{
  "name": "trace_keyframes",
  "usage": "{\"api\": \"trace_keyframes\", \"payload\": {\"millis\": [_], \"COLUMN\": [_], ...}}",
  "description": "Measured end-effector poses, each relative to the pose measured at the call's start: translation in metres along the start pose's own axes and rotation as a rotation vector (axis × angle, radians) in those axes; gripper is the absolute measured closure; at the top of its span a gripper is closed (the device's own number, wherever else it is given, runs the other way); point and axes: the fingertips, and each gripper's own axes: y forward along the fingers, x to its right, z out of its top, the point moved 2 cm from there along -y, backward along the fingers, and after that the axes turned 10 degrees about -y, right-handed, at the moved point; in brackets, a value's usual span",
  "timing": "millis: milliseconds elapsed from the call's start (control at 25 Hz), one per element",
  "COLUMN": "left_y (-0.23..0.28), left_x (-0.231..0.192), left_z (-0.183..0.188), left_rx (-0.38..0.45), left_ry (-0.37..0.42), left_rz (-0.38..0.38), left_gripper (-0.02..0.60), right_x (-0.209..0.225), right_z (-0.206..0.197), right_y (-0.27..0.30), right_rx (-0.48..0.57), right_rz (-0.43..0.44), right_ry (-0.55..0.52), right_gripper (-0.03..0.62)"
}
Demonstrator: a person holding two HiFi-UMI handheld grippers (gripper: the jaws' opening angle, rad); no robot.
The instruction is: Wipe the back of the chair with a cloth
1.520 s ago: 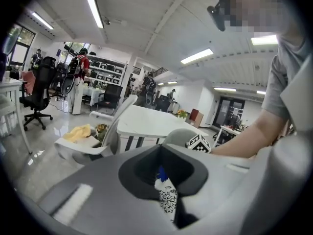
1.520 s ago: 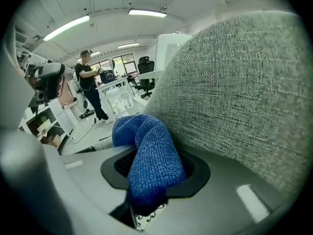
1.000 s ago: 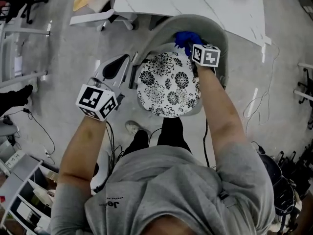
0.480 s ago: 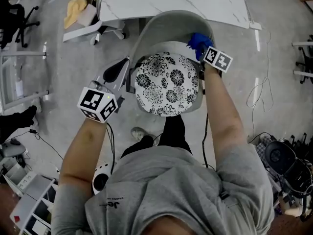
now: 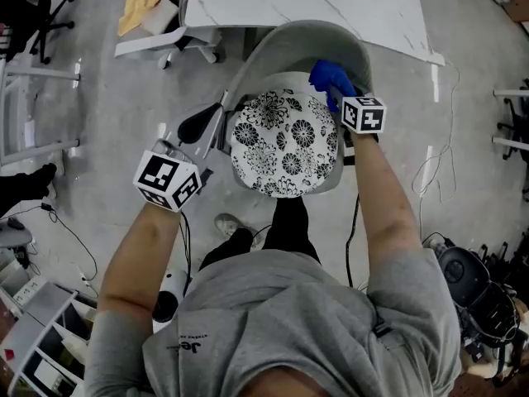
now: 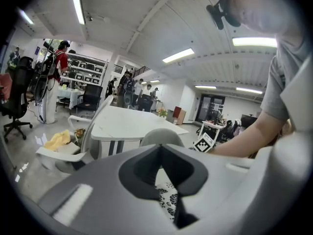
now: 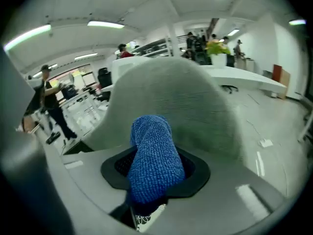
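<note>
A grey shell chair stands below me, its curved back on the far side and a black-and-white flowered cushion on the seat. My right gripper is shut on a blue cloth, which presses on the inner face of the back, right of its middle. In the right gripper view the cloth sticks out of the right gripper against the grey back. My left gripper hangs shut and empty beside the chair's left edge; in its own view the left gripper points toward the cushion.
A white marble table stands just behind the chair. A white chair with a yellow cloth is at the far left. Cables trail on the floor at the right, shelving sits at the bottom left, and my shoe is under the seat.
The right gripper slid the blue cloth rightward along the chair back, then a little back toward the middle. The left gripper stayed beside the chair.
</note>
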Motion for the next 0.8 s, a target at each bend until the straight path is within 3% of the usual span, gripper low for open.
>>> {"api": "trace_keyframes", "payload": {"millis": [240, 400, 520, 800], "left_y": [-0.014, -0.02, -0.025, -0.027], "left_x": [-0.02, -0.033, -0.038, -0.049], "left_z": [-0.014, -0.024, -0.035, -0.046], "left_rx": [0.019, 0.036, 0.043, 0.053], "left_ry": [-0.044, -0.077, -0.105, -0.157], "left_rz": [0.087, 0.14, 0.171, 0.204], "left_gripper": [0.523, 0.523, 0.523, 0.523], "right_x": [-0.122, -0.172, -0.184, -0.155], "right_z": [0.011, 0.0, 0.003, 0.018], "right_y": [0.072, 0.107, 0.128, 0.15], "right_rx": [-0.067, -0.156, -0.161, -0.135], "right_rz": [0.411, 0.563, 0.556, 0.38], "right_ry": [-0.39, -0.579, -0.6, -0.343], "right_gripper": [0.464, 0.464, 0.464, 0.462]}}
